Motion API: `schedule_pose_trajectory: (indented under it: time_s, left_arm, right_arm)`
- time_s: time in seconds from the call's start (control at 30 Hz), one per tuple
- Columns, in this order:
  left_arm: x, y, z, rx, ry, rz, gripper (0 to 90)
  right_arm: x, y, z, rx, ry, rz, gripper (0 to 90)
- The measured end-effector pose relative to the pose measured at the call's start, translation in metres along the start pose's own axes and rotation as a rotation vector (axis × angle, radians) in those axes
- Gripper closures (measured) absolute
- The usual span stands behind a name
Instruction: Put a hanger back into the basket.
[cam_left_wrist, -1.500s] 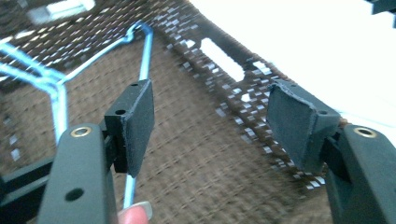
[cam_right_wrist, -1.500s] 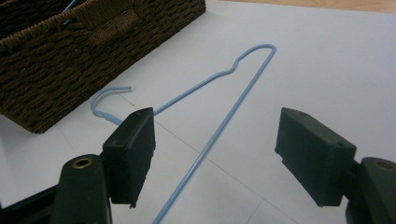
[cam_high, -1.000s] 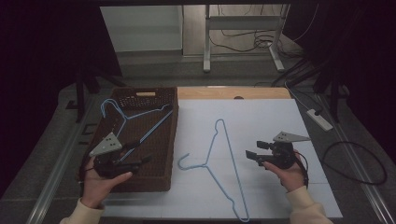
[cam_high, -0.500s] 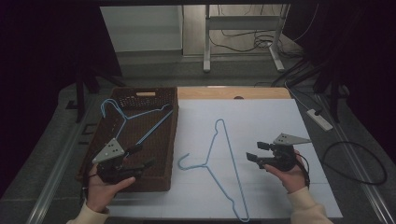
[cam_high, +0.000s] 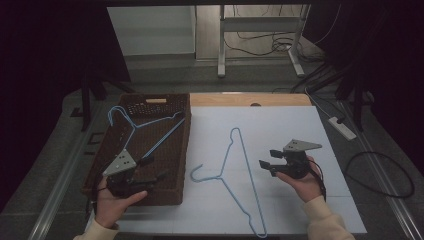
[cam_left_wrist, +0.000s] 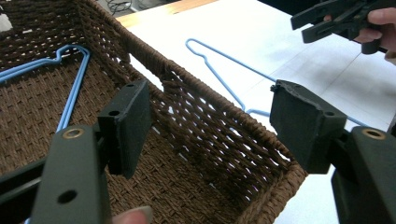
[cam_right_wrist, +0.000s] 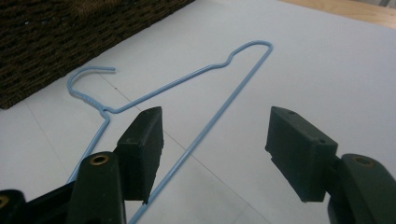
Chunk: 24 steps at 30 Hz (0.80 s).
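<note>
I have the right gripper (cam_high: 266, 166) beside the blue wire hanger (cam_high: 235, 175) lying loose on the white sheet (cam_high: 290, 125), jaws just narrowing yet empty; left gripper (cam_high: 152, 175) spread, empty, over the wicker basket (cam_high: 165, 102); next, I'd pinch the wire squarely.

left gripper (cam_left_wrist: 212, 126) jaws apart, straddling the near wall of the woven basket (cam_left_wrist: 219, 116). blue hanger (cam_left_wrist: 70, 91) inside at 10 o'clock. second hanger (cam_left_wrist: 224, 58) on white sheet (cam_left_wrist: 289, 42), 1 o'clock. other gripper (cam_left_wrist: 341, 18) at 2 o'clock.
</note>
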<state>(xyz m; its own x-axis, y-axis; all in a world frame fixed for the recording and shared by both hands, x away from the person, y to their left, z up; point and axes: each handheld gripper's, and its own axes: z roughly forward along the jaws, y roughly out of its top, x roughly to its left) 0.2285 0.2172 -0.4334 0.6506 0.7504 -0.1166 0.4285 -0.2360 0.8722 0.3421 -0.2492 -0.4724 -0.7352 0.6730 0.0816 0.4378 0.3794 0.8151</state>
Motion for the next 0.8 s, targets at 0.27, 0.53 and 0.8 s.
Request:
schedule_pose_trajectory:
  time_s: [0.27,0.53,0.8]
  left_arm:
    - [-0.001,-0.003,0.003,0.014,-0.007,0.001,29.9]
    - [-0.002,-0.002,0.002,0.012,-0.006,0.001,29.9]
    - [-0.002,-0.002,0.002,0.012,-0.007,0.002,30.0]
  right_arm:
    - [0.016,0.001,0.011,0.073,0.002,-0.048,36.5]
    - [0.022,0.006,0.017,0.120,0.022,-0.092,51.5]
    - [0.037,0.012,0.025,0.195,0.095,-0.098,75.5]
